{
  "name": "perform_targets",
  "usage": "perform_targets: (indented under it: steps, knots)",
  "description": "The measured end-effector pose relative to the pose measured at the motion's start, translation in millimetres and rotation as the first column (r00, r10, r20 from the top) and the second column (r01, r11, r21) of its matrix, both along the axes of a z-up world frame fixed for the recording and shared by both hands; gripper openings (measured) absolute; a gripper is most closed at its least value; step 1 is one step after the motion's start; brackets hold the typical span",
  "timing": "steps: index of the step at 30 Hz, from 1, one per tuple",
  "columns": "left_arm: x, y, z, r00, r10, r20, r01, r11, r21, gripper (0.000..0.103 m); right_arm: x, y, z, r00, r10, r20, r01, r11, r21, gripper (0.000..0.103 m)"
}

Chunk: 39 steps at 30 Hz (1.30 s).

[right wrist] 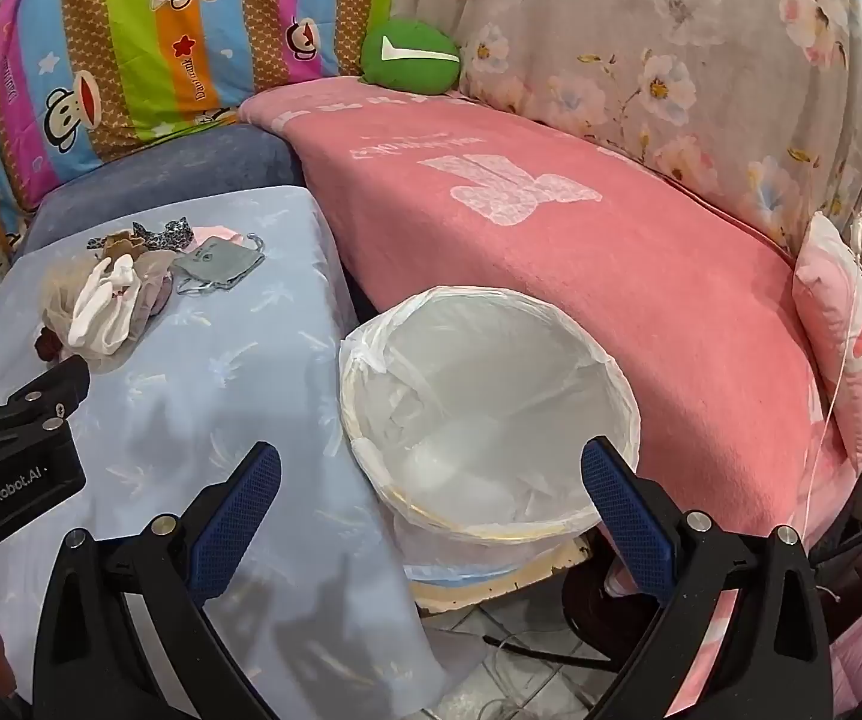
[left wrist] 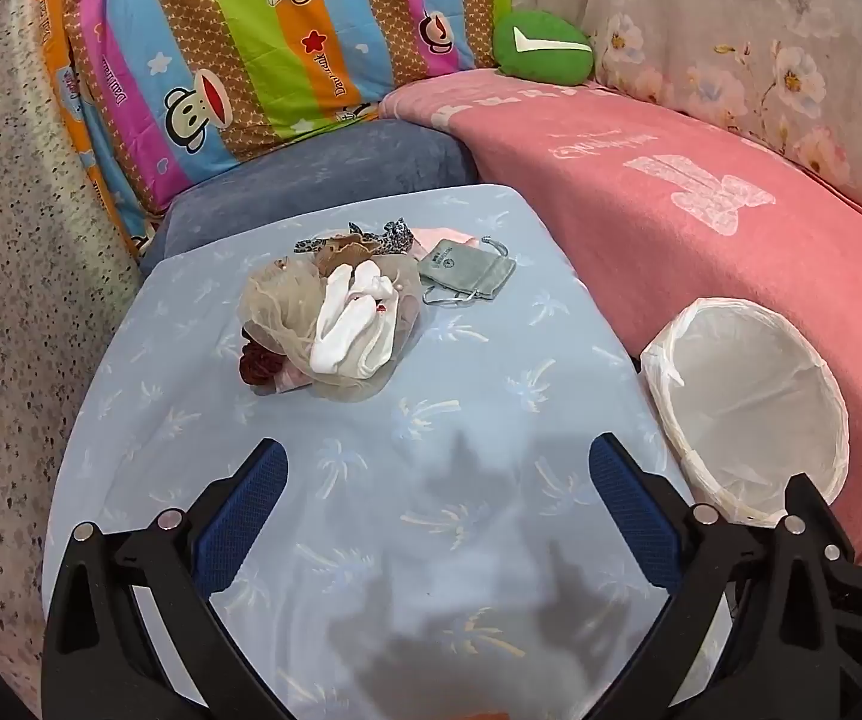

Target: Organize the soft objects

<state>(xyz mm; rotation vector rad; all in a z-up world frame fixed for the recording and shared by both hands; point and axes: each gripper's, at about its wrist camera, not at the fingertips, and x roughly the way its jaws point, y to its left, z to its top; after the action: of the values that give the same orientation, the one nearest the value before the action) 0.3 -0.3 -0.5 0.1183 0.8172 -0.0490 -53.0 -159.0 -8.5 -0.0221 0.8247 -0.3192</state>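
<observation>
A heap of soft things lies on the light blue cloth (left wrist: 371, 540) of a table: white socks (left wrist: 350, 315) on a beige mesh pouf (left wrist: 278, 306), a dark red scrunchie (left wrist: 260, 363), leopard-print scrunchies (left wrist: 395, 234) and a grey drawstring pouch (left wrist: 466, 270). My left gripper (left wrist: 436, 468) hovers open over bare cloth, short of the heap. My right gripper (right wrist: 431, 468) hangs open above the near rim of a white lined basket (right wrist: 580, 354), which holds nothing but its liner. The same socks (right wrist: 101, 309) and pouch (right wrist: 221, 264) show at the left of the right wrist view.
A pink blanket (left wrist: 700, 228) covers the sofa to the right of the table. Striped cartoon bedding (left wrist: 239, 42), a green cushion (left wrist: 541, 48) and floral fabric (right wrist: 670, 60) stand behind. The basket (left wrist: 748, 408) sits between table and sofa. The left gripper's body (right wrist: 11, 456) shows at the left edge.
</observation>
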Motion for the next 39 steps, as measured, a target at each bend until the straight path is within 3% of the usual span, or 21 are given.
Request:
perform_targets:
  steps: [39]
  knots:
    - [-5.3,-2.3,3.3,1.0,-0.002,0.011,0.002,1.0,0.005,0.096,-4.9,0.1,10.8,1.0,0.008,0.016,-0.008,1.0,-0.017,0.097]
